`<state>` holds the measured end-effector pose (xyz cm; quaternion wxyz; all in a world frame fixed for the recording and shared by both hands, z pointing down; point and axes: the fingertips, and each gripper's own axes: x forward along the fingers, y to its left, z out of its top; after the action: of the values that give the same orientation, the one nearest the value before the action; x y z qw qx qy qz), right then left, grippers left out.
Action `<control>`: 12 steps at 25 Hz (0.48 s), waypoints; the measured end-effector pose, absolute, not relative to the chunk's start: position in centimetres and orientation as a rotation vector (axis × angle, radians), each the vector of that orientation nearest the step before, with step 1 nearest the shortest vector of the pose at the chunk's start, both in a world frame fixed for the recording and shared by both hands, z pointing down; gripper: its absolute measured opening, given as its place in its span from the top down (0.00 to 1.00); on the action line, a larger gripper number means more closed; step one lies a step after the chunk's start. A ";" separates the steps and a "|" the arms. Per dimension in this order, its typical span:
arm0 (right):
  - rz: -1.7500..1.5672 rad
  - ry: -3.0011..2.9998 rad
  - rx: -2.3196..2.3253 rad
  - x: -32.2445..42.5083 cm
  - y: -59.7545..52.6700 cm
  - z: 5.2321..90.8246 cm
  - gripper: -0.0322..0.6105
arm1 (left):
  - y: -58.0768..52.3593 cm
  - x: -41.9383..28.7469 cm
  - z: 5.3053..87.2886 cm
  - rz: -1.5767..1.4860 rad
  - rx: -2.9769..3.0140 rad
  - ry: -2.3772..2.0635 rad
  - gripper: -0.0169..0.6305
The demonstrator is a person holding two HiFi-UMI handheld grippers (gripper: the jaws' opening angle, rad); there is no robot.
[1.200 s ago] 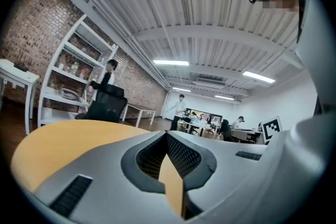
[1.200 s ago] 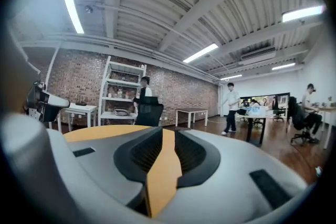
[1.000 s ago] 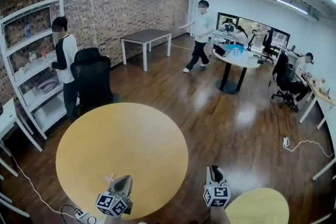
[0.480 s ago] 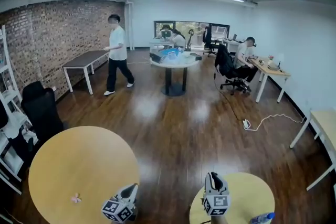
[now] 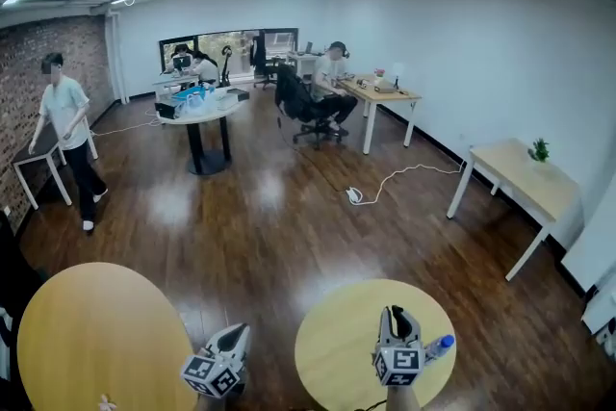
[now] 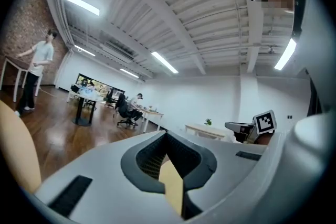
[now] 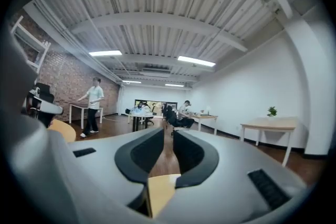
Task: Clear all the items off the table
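Empty hand-held gripper [image 6: 165,134], jaws together

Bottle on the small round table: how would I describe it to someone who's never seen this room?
In the head view, two round wooden tables sit at the bottom: a large table on the left, a small table on the right. The bottle lies near the small table's right edge, just right of the right gripper. It is the only thing there: clear plastic with a blue cap.

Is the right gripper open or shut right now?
Slightly open: the right gripper shows its jaws a narrow gap apart, floor visible between, nothing held.
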<state>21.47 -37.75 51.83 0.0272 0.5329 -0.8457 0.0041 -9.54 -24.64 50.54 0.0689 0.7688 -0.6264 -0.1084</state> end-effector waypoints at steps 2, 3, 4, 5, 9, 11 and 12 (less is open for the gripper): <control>0.029 -2.557 1.751 24.2 -37.3 51.6 0.86 | -26.3 -7.6 50.4 -0.320 2.386 -1.801 0.99; 0.025 -2.531 1.785 25.3 -36.8 51.5 0.86 | -26.9 -6.7 50.4 -0.323 2.407 -1.768 0.99; 0.014 -2.506 1.809 26.3 -36.3 51.6 0.86 | -27.3 -5.9 50.5 -0.327 2.424 -1.738 0.99; -0.004 -2.483 1.831 27.4 -35.7 51.6 0.86 | -27.9 -5.1 50.6 -0.331 2.439 -1.708 0.99; -0.052 -2.376 1.962 32.1 -33.4 50.7 0.86 | -30.5 -1.0 51.1 -0.323 2.527 -1.545 0.99; -0.035 -2.298 2.042 34.8 -31.9 50.9 0.86 | -31.4 1.4 51.4 -0.315 2.575 -1.452 0.99; -0.027 -2.259 2.082 36.0 -31.3 51.0 0.86 | -31.9 2.5 51.4 -0.313 2.598 -1.406 0.99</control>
<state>36.04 -31.26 51.04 0.0345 0.6773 -0.7348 -0.0087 2.46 -31.89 51.42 0.0855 0.8714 -0.4715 -0.1050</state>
